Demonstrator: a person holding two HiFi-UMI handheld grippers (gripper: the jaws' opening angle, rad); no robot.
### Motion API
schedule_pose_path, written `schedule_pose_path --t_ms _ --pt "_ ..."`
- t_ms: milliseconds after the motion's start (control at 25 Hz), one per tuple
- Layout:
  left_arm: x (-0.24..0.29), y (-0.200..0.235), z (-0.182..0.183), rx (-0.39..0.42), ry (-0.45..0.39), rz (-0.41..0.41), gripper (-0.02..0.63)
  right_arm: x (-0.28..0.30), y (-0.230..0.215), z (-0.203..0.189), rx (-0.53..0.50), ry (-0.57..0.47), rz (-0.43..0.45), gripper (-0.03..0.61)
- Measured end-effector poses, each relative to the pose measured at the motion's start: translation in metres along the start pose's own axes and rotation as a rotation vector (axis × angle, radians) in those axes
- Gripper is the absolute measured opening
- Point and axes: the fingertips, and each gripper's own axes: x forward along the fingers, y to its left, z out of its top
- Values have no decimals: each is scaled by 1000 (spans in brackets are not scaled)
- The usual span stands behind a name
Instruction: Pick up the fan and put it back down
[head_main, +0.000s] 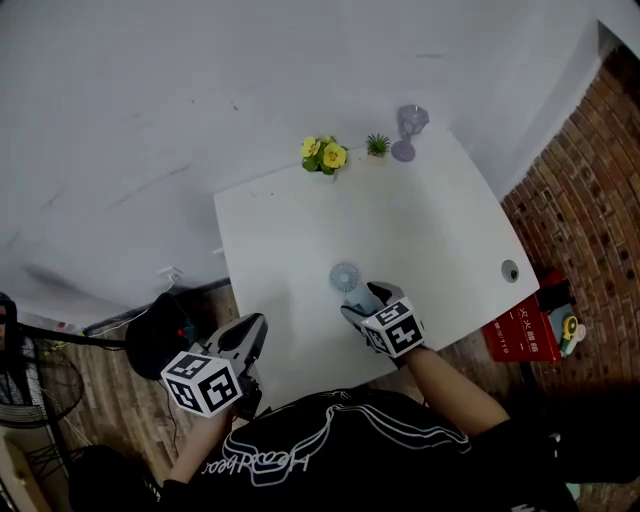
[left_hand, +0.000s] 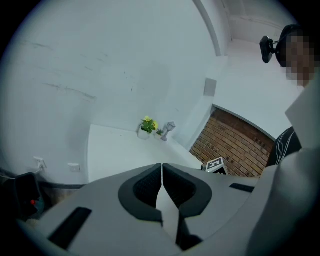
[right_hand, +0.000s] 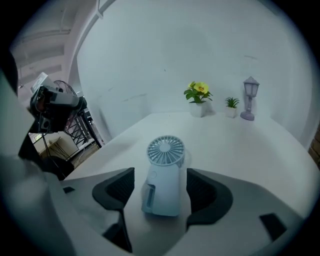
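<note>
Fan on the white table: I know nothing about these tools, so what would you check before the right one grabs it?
1. The fan lies between the right gripper's fingers: ok.
2. Fingers stand apart, not pressing on the fan: ok.
3. Fan rests on the table: ok.
4. Left gripper is shut, empty and off to the side: ok.
5. Flower pot, small plant and lamp stand far off: ok.
6. Fingertips clear of the tabletop: cannot tell.

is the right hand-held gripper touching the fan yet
Apart. The right gripper view shows the fan standing between the open jaws of the right hand-held gripper, with bare table visible on both sides of it.
</note>
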Motion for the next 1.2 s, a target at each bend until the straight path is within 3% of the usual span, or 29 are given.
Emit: schedule_pose_path --t_ms 160,360,640,1200 --pt "-2 12 -1 -18 -2 25 35 10 -1 -2 -28 20 -15 304" --pt "-1 8 2 -33 -14 -7 35 16 -3 -10 -38 51 -44 287" --pt "-12 13 5 -45 2 -1 35 15 -11 -11 -46 66 -93 222" --pt "-27 12 10 -30 15 -15 35 10 -9 -10 53 60 -42 218"
